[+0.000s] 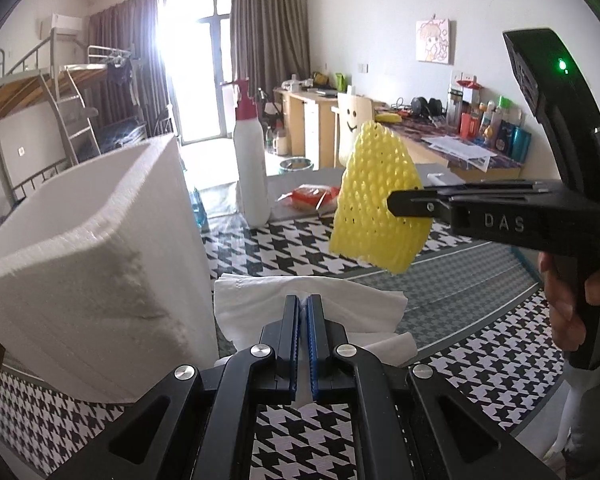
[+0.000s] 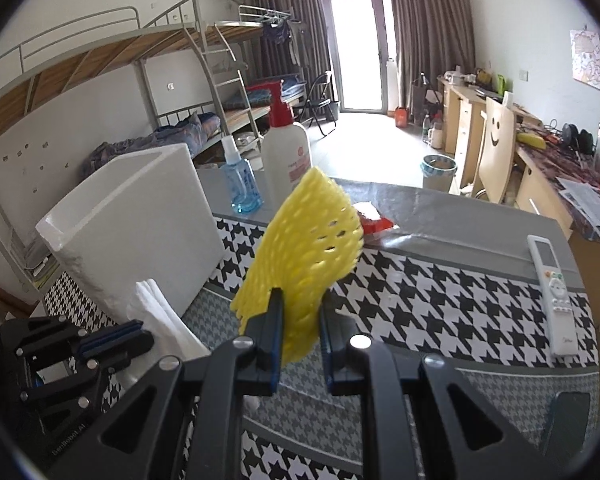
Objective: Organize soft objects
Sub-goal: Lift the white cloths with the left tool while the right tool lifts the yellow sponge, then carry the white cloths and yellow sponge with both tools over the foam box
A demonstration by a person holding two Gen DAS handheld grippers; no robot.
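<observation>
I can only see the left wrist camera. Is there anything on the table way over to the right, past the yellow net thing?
Observer: Yes, a white remote control lies flat near the table's right edge, buttons up.
Operator: Is something hiding behind the big white foam box?
Observer: A small blue spray bottle stands just left of the white pump bottle; your view shows only a sliver of it.
Operator: Is the right gripper squishing the yellow net hard?
Observer: The right gripper is shut on the yellow foam net at its lower end; the rest sticks up freely.
Operator: And my tissue?
Observer: The left gripper pinches the white tissue beside the foam box.
</observation>
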